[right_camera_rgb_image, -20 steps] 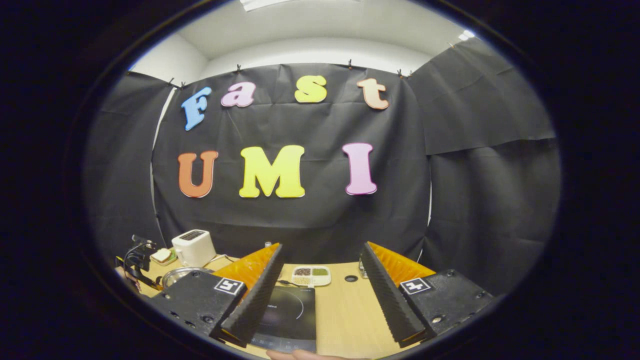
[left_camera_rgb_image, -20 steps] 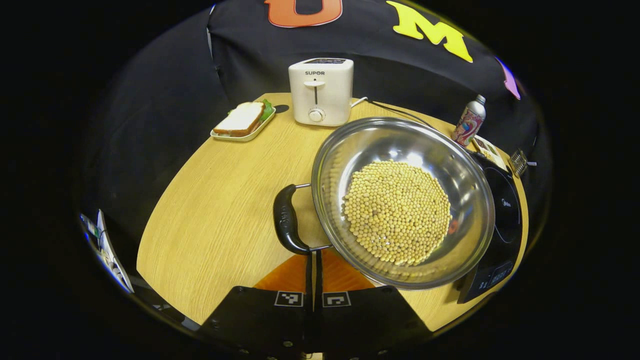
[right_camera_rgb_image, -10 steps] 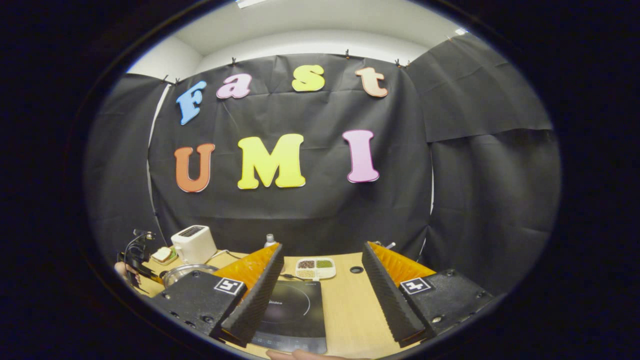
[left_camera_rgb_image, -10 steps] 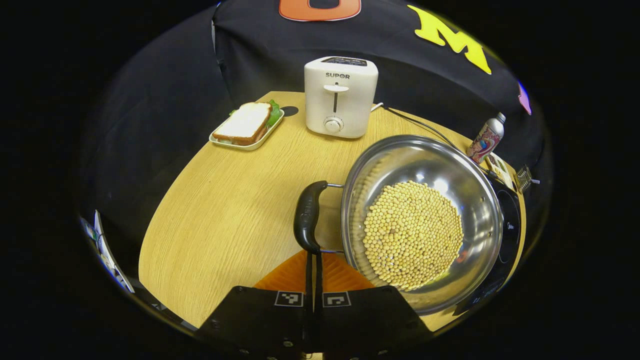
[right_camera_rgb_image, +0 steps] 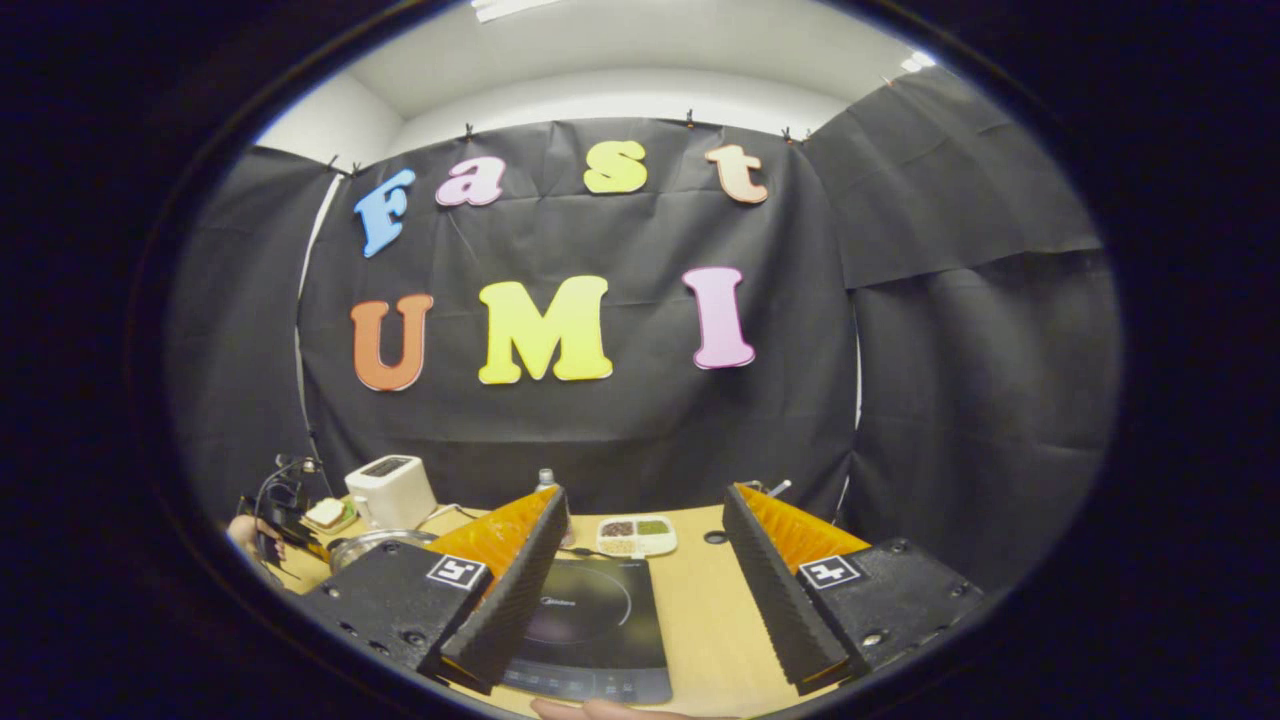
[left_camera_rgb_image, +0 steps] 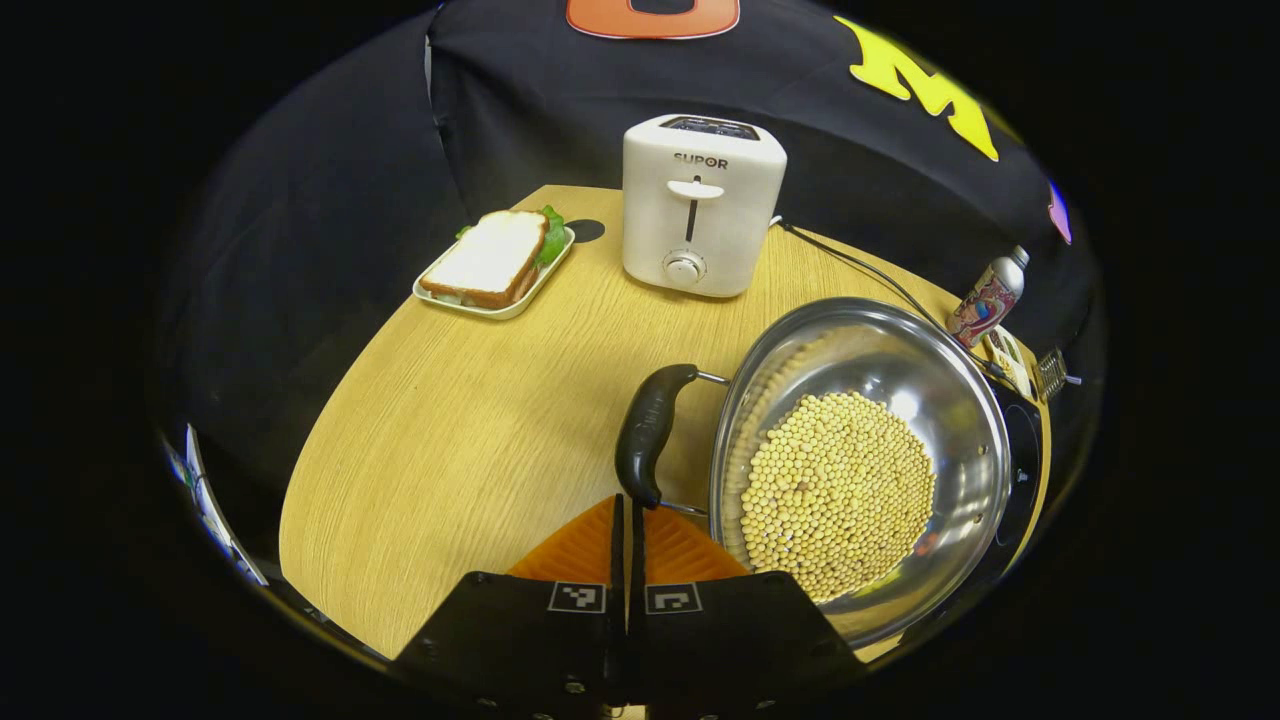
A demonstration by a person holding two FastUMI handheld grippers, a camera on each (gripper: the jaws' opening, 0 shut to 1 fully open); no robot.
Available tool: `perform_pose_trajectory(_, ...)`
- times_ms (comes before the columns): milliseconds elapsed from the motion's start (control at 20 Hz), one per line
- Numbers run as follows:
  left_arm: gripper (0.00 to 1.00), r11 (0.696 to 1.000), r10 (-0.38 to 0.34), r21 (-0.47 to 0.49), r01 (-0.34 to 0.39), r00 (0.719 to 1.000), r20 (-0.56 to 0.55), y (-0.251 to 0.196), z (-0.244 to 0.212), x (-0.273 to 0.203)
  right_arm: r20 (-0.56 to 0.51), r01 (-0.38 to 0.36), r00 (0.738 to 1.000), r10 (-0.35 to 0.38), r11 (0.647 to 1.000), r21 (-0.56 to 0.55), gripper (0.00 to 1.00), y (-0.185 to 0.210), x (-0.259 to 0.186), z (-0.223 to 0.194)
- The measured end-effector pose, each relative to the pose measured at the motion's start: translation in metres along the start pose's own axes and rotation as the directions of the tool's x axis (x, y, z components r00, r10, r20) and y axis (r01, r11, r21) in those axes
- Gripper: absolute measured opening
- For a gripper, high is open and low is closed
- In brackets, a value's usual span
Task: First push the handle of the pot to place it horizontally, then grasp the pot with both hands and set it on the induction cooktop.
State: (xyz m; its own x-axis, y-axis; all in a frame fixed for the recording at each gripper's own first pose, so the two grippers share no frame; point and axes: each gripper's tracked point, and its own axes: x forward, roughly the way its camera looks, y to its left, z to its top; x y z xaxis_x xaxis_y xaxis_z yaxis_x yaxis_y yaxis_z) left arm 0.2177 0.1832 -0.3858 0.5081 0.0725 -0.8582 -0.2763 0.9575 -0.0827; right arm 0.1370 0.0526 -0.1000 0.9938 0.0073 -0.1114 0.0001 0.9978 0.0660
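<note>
Left tool (left_camera_rgb_image: pixel 628 520) pressed together, tips touching black curved pot handle (left_camera_rgb_image: pixel 648 432); shiny steel pot of soybeans (left_camera_rgb_image: pixel 868 465) at 2 o'clock on wooden bench (left_camera_rgb_image: pixel 450 440). Right tool (right_camera_rgb_image: pixel 640 590) spread wide above black induction cooktop (right_camera_rgb_image: pixel 590 630).

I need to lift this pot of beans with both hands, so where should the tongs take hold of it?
Grip the pot by its black loop handle, coming from the handle's outer side, where the shut left tongs sit now. It stands clear of the steel wall on two wire arms, leaving a gap for a finger. The open right tongs would take the opposite side; whether a second handle is there I cannot tell.
</note>
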Motion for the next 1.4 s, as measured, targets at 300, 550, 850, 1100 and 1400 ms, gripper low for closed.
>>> perform_pose_trajectory(300, 0.01, 0.999, -0.033, 0.026, 0.031, 0.996, 0.085, -0.004, 0.003, -0.04, -0.001, -0.003, 1.0, 0.003, 1.0, -0.022, 0.96, 0.026, 0.003, -0.021)
perform_pose_trajectory(550, 0.03, 0.989, -0.148, 0.05, 0.141, 0.969, 0.197, -0.023, 0.011, -0.089, -0.074, -0.06, 0.996, 0.057, 0.997, -0.041, 0.96, 0.064, 0.015, -0.056)
perform_pose_trajectory(850, 0.98, 0.977, -0.211, 0.076, 0.197, 0.923, 0.321, -0.032, 0.026, -0.119, -0.173, -0.107, 0.981, 0.087, 0.988, -0.112, 0.96, 0.111, 0.044, -0.099)
perform_pose_trajectory(1100, 0.96, 0.974, -0.212, 0.145, 0.174, 0.926, 0.312, -0.033, 0.027, -0.099, -0.27, -0.152, 0.954, 0.128, 0.986, -0.068, 0.96, 0.144, 0.066, -0.139)
perform_pose_trajectory(1400, 0.96, 0.967, -0.245, 0.148, 0.207, 0.916, 0.318, -0.031, 0.043, -0.052, -0.386, -0.165, 0.913, 0.135, 0.985, -0.046, 0.97, 0.174, 0.095, -0.193)
